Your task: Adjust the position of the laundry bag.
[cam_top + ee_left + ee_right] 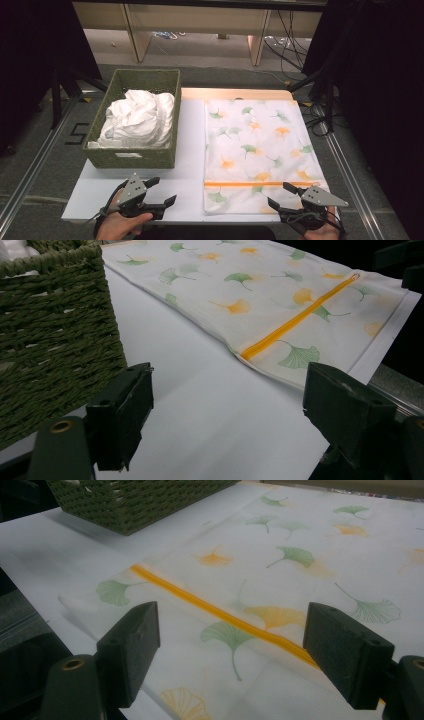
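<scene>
Both tongs sit at the bottom of the high view, and we hold them spread and empty: the left tongs [155,192] at lower left over bare desk [190,150], the right tongs [280,195] at lower right, hovering at the near edge of the cover [257,145]. That cover, a white pillowcase with green and orange leaf print, lies flat across the centre-right of the frame, its orange zipper [250,184] running across near the bottom. A green basket [132,156] at upper left holds a crumpled white cloth [137,119]. We judge we are at the approach step, before any grasp, likely about to open the cover. Next, we think, the right tongs should drop onto the hem below the zipper and pinch only the top layer, while the left tongs move right to the zipper's end.
</scene>
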`<action>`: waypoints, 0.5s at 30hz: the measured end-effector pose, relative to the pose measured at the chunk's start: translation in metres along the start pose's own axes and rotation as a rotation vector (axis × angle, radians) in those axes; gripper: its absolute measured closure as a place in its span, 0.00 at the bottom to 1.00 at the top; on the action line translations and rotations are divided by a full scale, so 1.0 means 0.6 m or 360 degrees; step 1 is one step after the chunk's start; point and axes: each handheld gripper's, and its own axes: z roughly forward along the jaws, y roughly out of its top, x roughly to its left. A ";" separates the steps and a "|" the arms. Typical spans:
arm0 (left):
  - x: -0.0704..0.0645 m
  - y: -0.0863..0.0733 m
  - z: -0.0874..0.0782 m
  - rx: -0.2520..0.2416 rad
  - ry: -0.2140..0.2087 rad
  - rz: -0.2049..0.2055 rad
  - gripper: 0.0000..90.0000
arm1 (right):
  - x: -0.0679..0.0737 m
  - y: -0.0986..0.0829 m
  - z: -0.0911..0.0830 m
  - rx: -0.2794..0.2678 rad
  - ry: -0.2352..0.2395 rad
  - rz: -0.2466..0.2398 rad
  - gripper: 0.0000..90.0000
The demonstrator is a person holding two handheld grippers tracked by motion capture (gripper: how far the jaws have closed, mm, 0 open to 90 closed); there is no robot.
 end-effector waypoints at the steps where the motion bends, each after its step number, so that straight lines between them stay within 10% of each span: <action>1: 0.000 0.001 -0.001 0.0020 0.0014 0.0016 0.22 | 0.001 0.000 -0.001 0.0008 -0.0003 0.0011 0.26; 15: -0.006 -0.003 0.010 0.0065 0.0024 0.0000 0.22 | -0.005 -0.001 0.001 0.0039 -0.0050 -0.0003 0.28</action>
